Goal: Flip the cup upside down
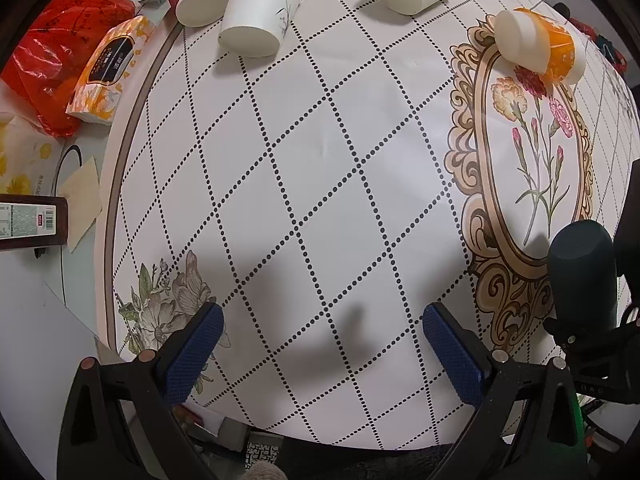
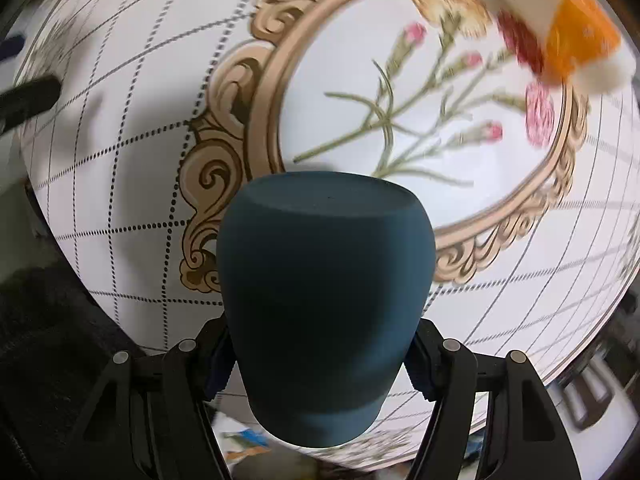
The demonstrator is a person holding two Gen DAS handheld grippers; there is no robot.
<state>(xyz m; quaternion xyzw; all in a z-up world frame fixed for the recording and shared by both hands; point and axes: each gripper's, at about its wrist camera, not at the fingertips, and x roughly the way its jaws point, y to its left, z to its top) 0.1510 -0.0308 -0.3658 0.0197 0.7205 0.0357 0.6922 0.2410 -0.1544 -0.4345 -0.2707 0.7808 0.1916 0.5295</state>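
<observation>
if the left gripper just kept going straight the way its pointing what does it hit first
Most likely the bare tablecloth: the open left gripper has nothing between its fingers, and the paper cups lie farther off. Depth is hard to judge.

Both views are bright and evenly lit from above, with the white patterned cloth on the bench (image 1: 320,160) showing no harsh glare. Soft grey shadows of the left tongs (image 1: 322,354) fall on the cloth just ahead of them. The paper cups at the far edge throw short, soft shadows toward the camera. Fisheye curvature bends the dotted grid lines strongly and leaves dark vignetted corners. The left view is sharp; the right view is smeared, especially the orange cup (image 2: 576,36) and the cloth's outer edge, while the dark blue cup (image 2: 324,300) stays crisp.
</observation>
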